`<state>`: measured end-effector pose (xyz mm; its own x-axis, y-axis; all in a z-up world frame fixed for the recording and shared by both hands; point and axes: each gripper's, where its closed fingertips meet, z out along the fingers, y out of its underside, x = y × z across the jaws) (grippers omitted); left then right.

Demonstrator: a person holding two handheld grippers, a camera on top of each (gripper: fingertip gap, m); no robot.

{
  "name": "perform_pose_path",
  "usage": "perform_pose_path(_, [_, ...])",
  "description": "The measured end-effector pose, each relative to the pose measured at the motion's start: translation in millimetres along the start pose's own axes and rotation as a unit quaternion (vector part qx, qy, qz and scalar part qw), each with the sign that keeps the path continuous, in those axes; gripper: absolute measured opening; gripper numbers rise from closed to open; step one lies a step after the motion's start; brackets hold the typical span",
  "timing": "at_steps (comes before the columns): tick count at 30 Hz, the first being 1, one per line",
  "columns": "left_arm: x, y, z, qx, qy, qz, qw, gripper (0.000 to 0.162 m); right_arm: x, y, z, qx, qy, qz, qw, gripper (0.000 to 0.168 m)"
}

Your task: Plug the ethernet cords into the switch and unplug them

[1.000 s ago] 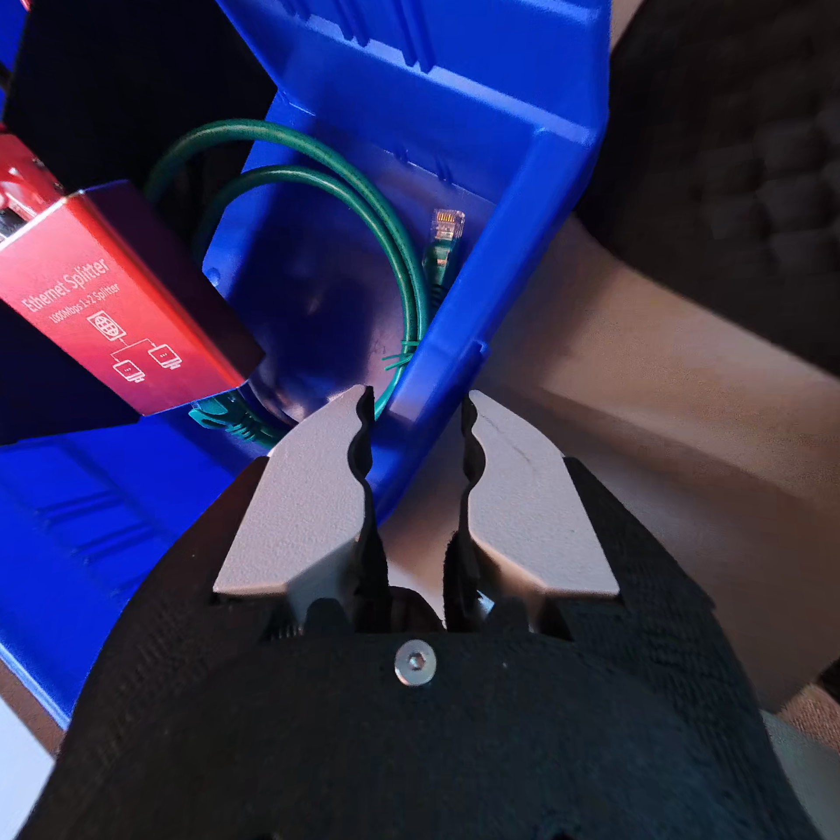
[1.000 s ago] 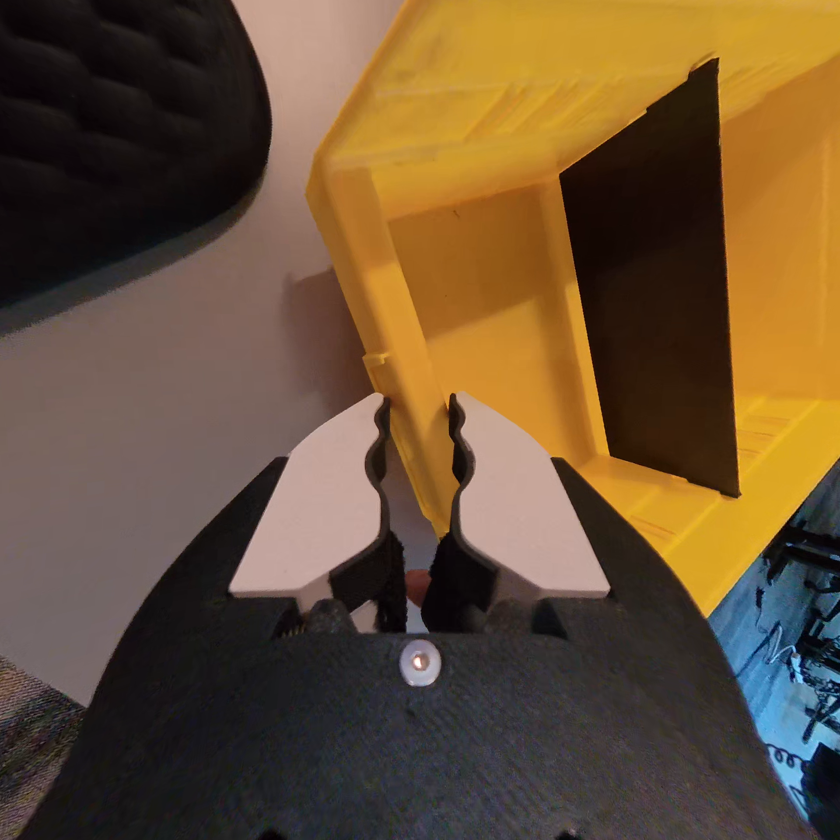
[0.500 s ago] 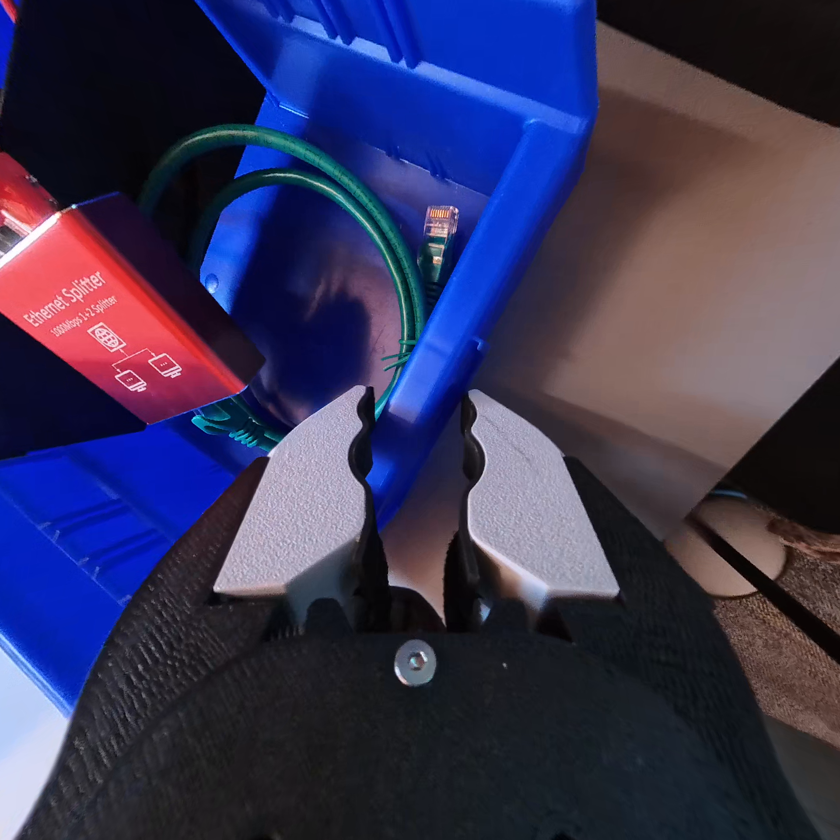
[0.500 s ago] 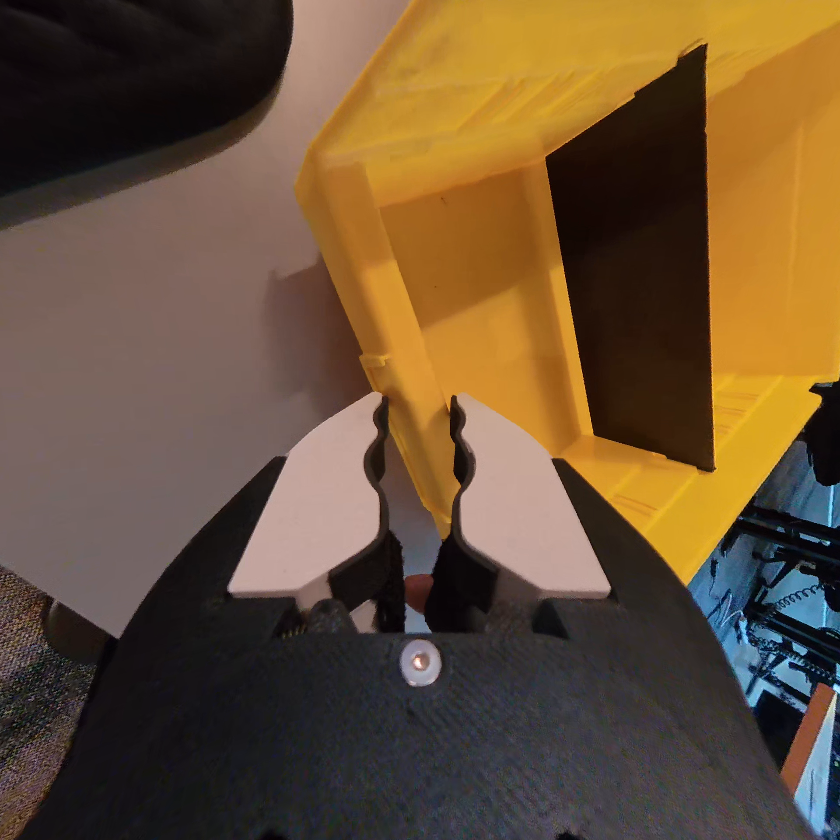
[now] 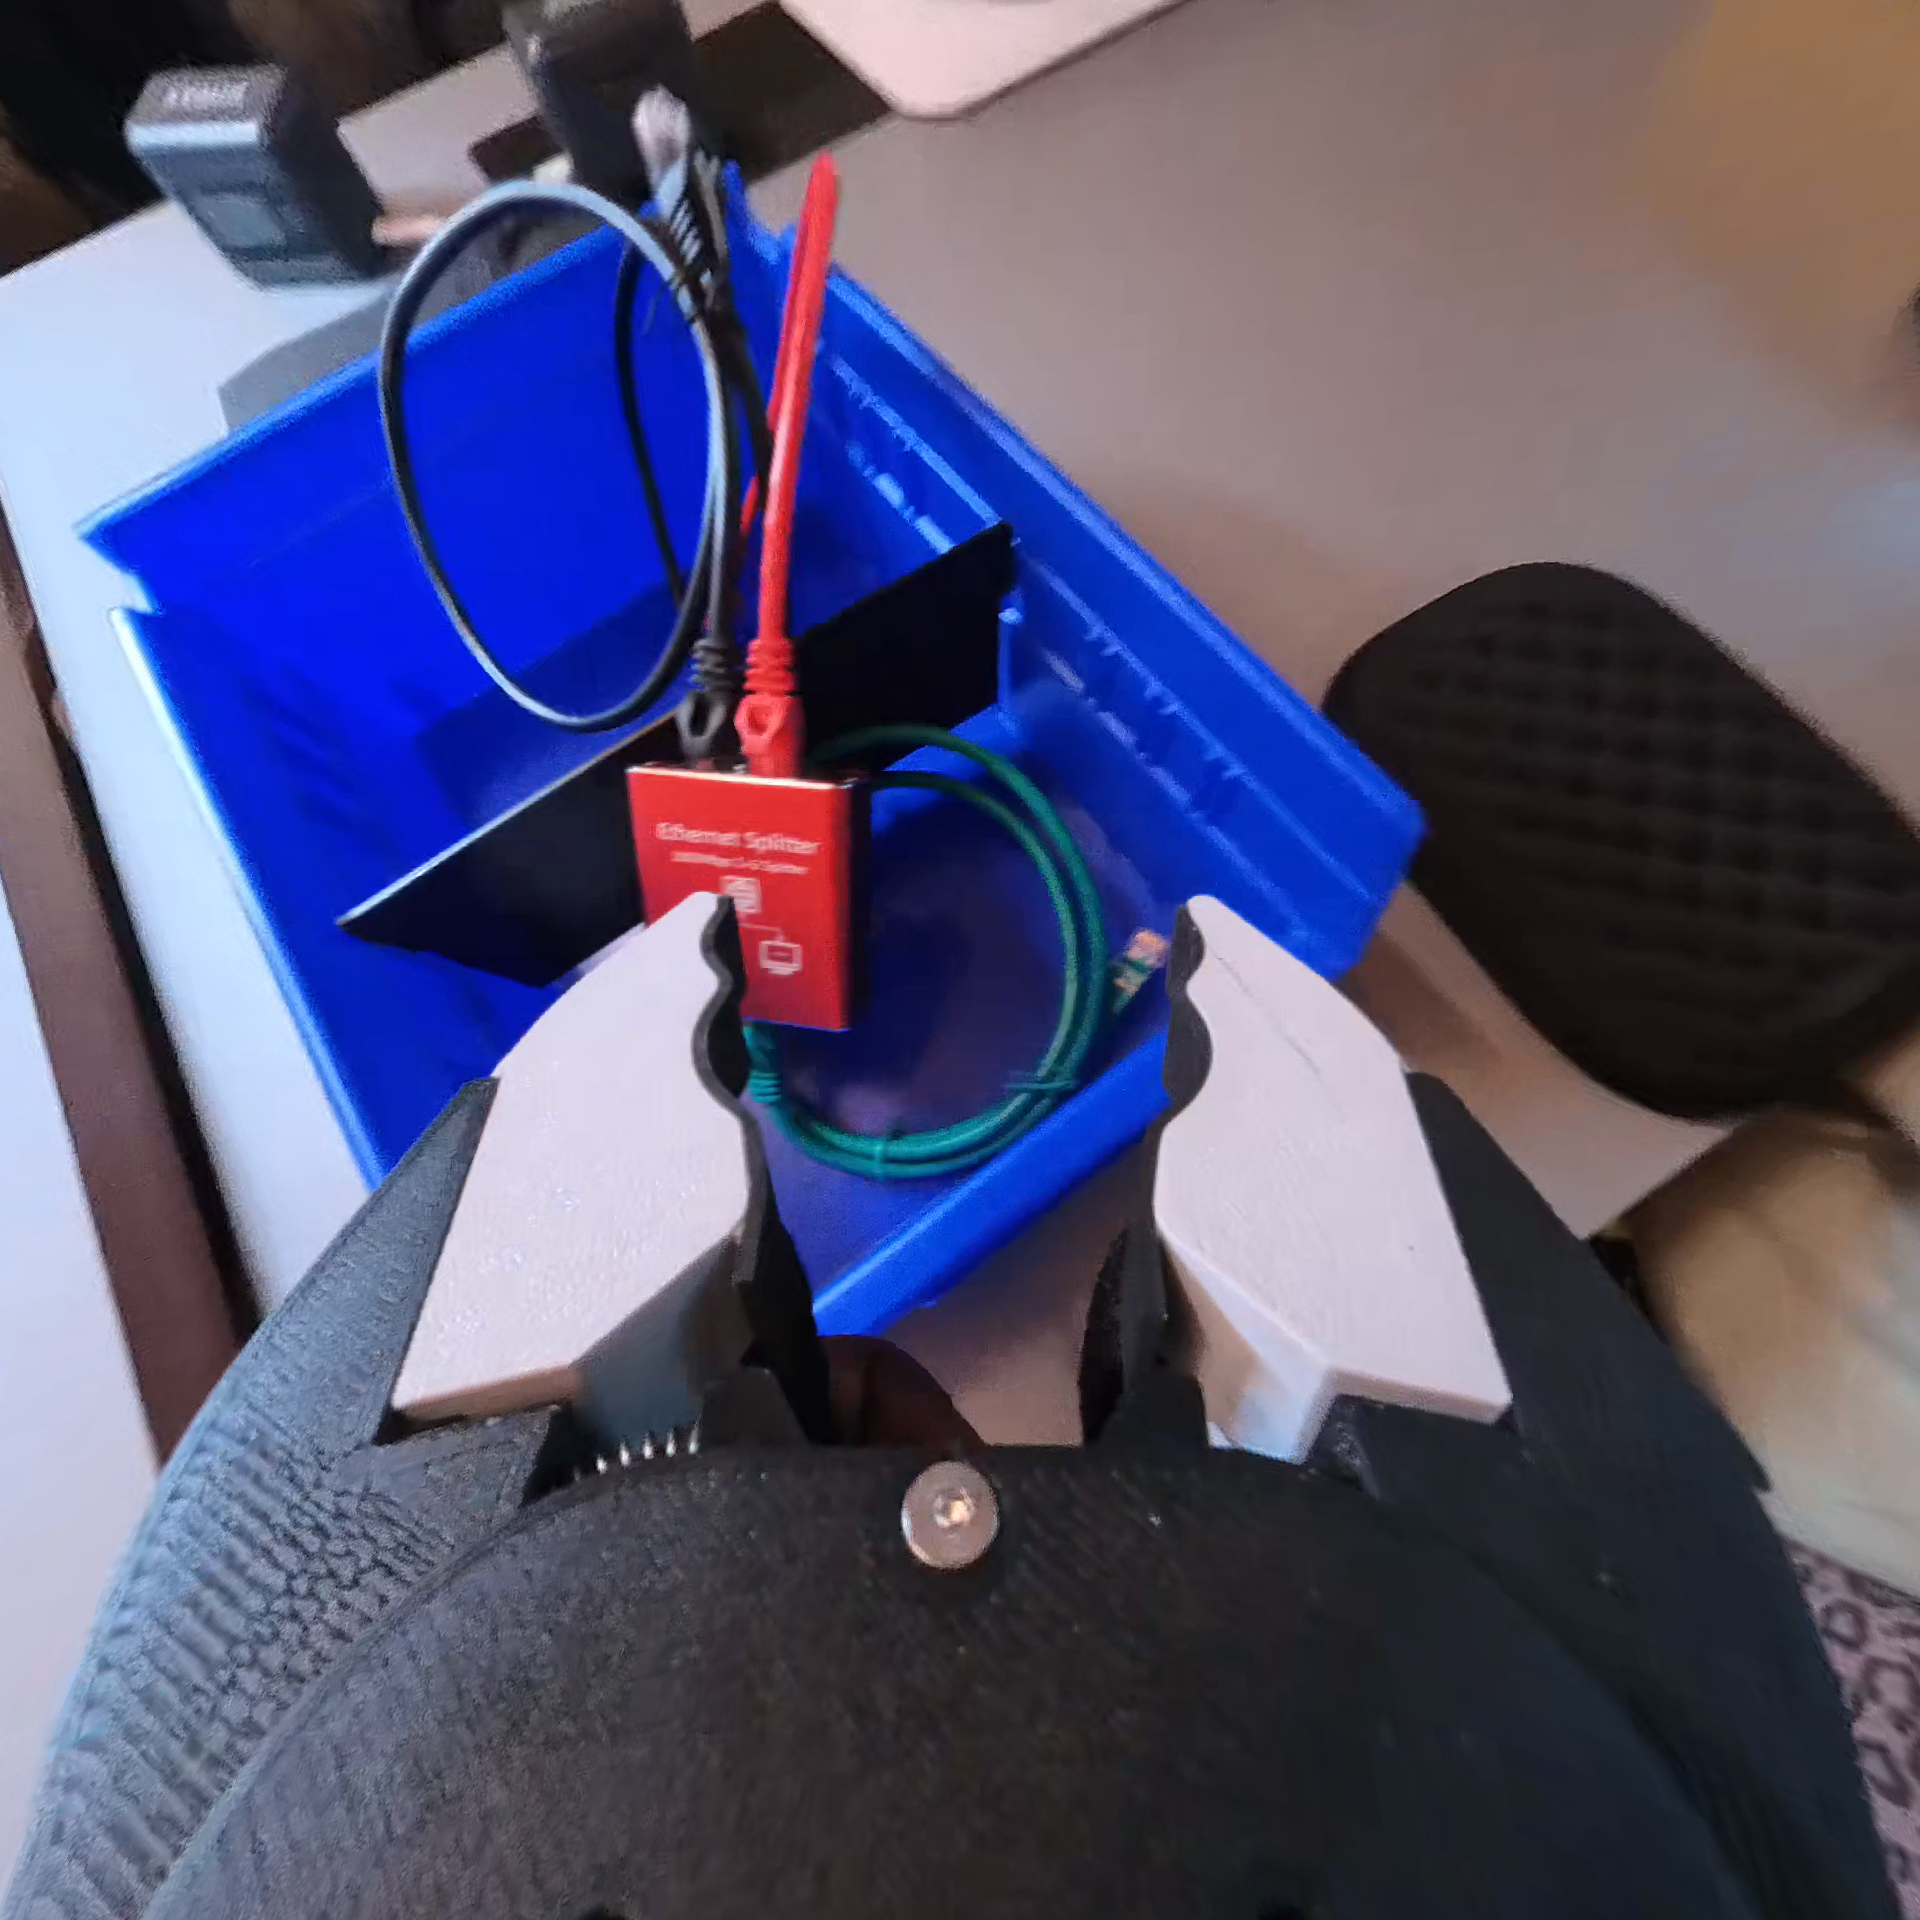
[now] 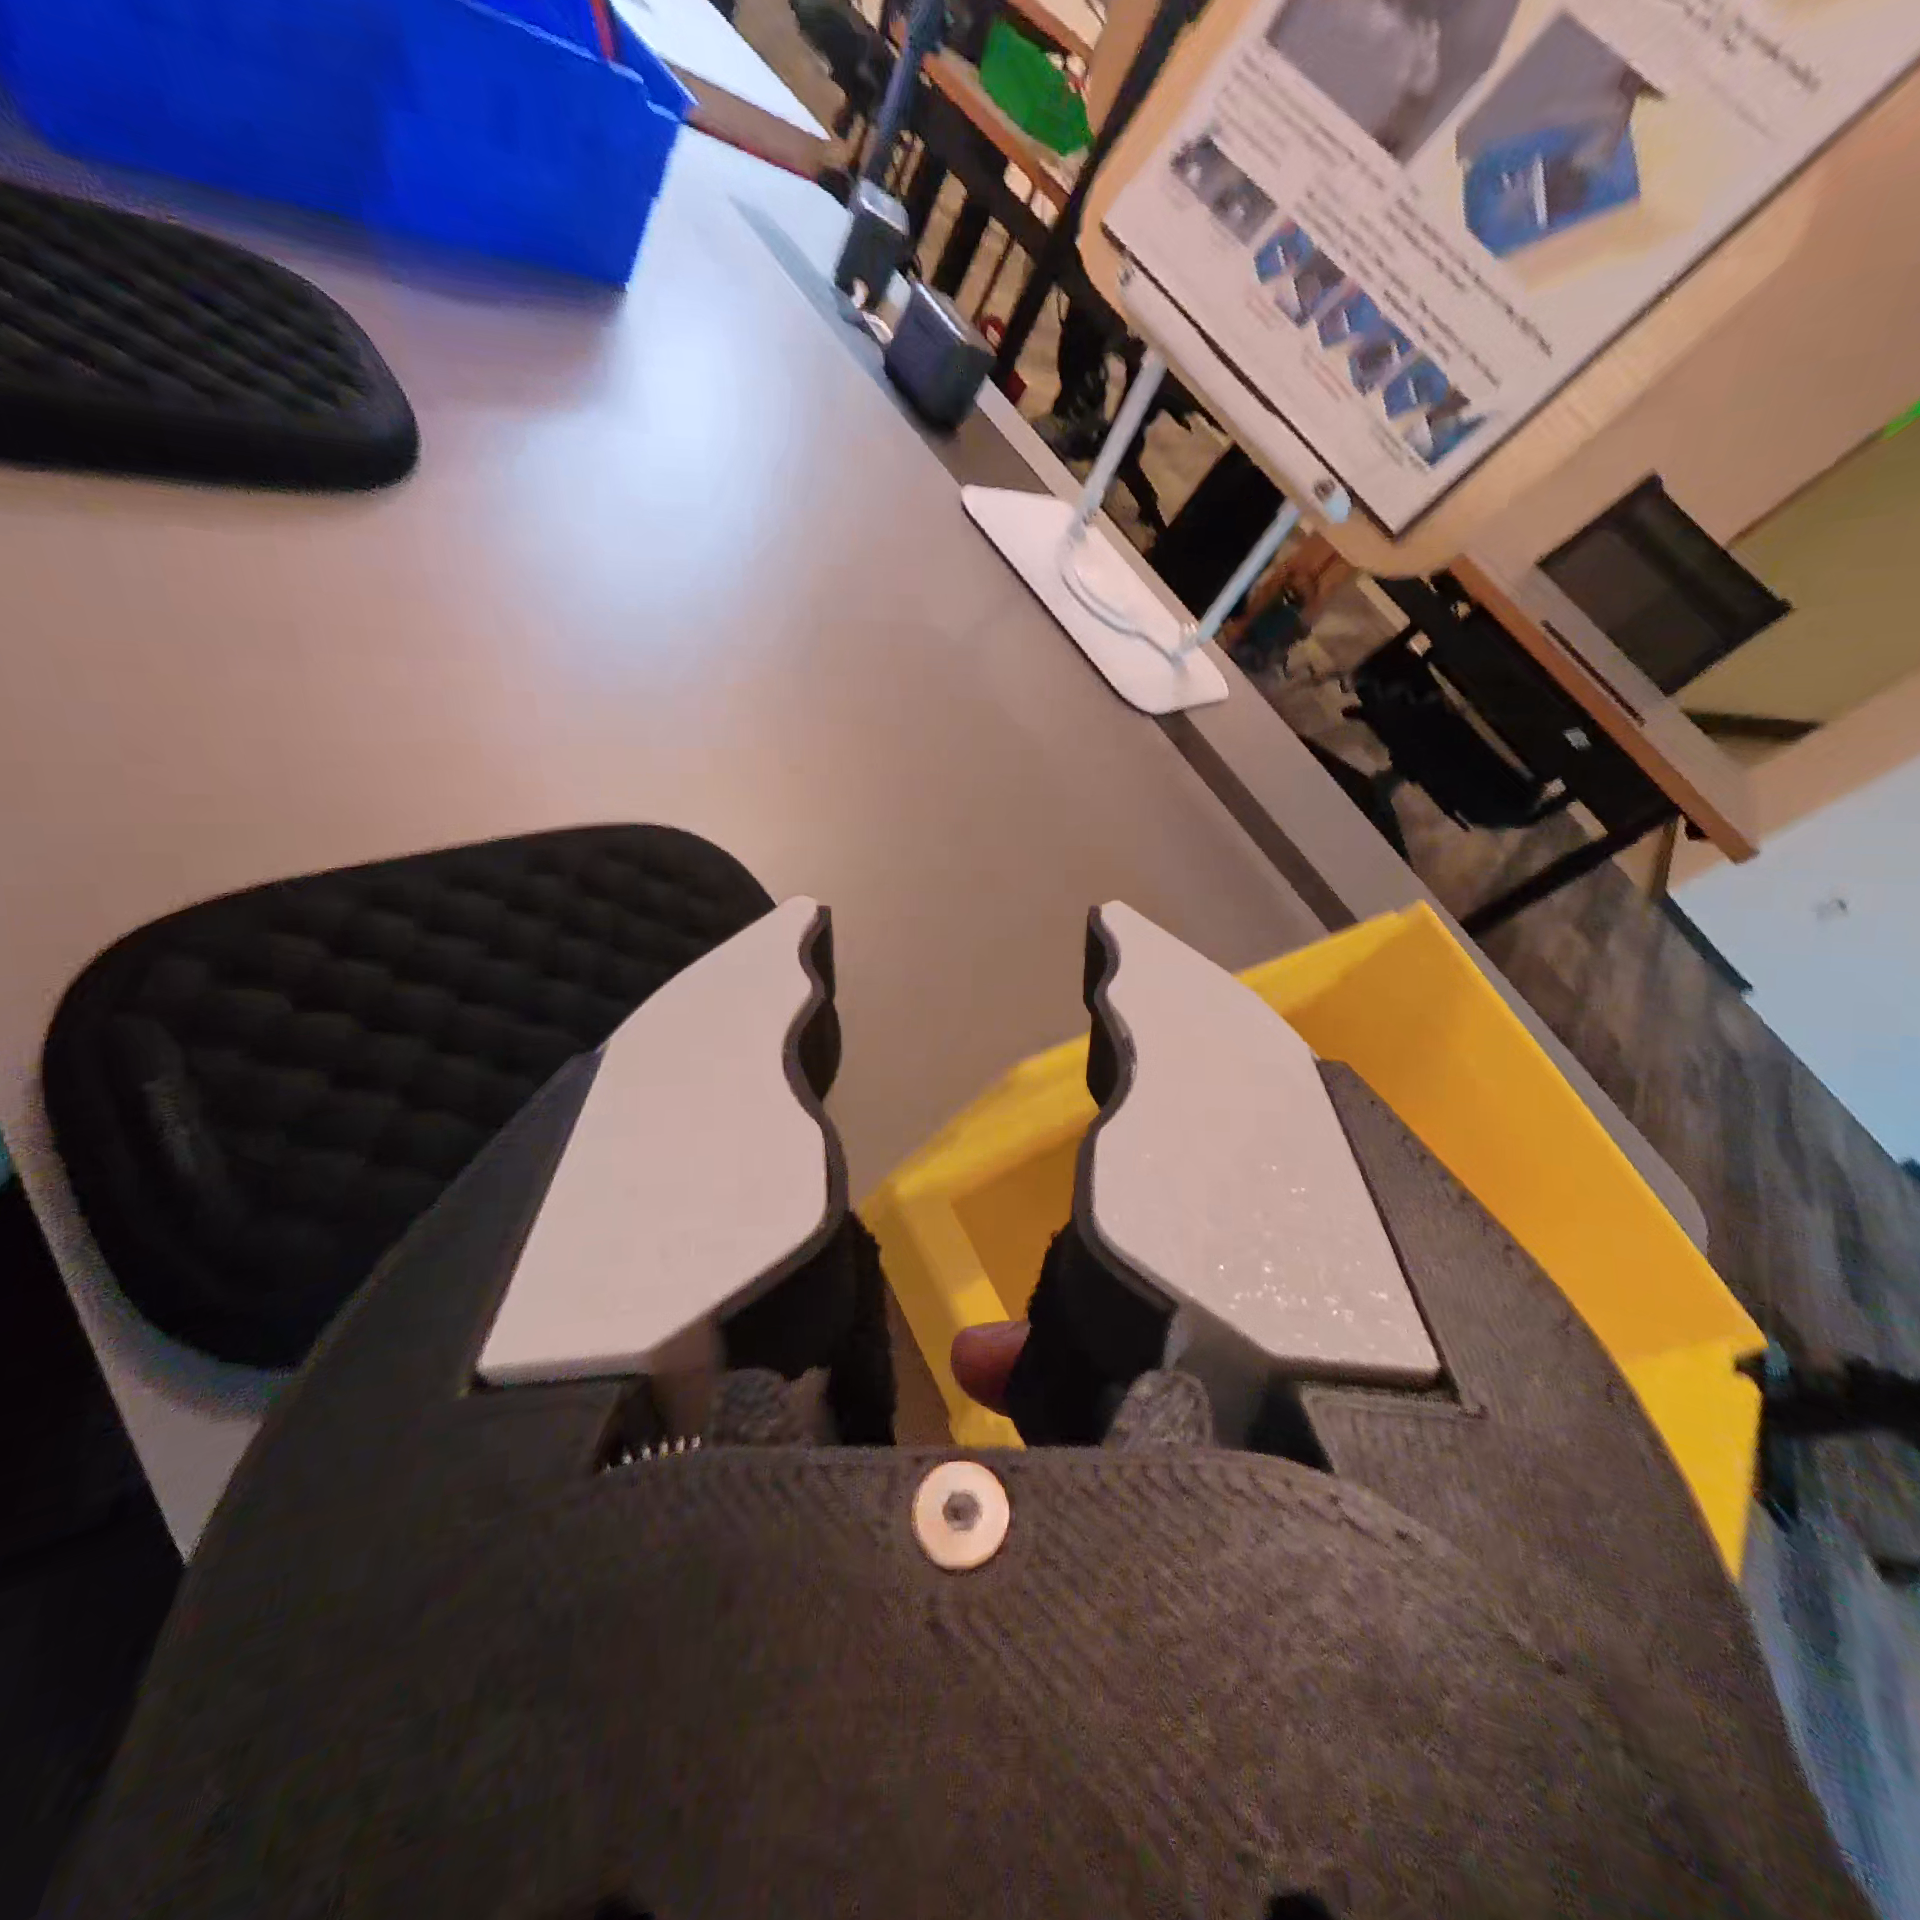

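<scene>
Left gripper [image 5: 945,935] is hovering with fingers spread wide, gripping nothing, over the blue bin [image 5: 1195,707]. Red switch [image 5: 750,891] is sitting just past the left fingertip, black cord [image 5: 416,499] and red cord [image 5: 795,416] plugged in; green cord [image 5: 1060,997] is lying coiled between the fingers. Right gripper [image 6: 956,925] is parted, empty, above the yellow bin [image 6: 1455,1101].

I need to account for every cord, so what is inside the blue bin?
The blue plastic bin holds a red metal splitter box with a black cord and red cord plugged in, a coiled green cord, and a black divider panel. The floor beneath them is hidden.
</scene>
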<state>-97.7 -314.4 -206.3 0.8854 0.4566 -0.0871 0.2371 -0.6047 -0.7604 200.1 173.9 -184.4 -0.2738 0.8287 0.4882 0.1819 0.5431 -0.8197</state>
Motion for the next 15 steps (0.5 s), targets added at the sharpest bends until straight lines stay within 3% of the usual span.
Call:
perform_pose_path(8, [-46,27,51,-0.152,0.004,0.001,0.988,0.088,-11,-17,6,0.027,-0.015,-0.015,0.999,0.046])
perform_pose_path(15, [-47,45,78,-0.211,0.044,-0.016,0.976,0.089,-11,-9,-2,0.011,-0.005,-0.018,1.0,0.043])
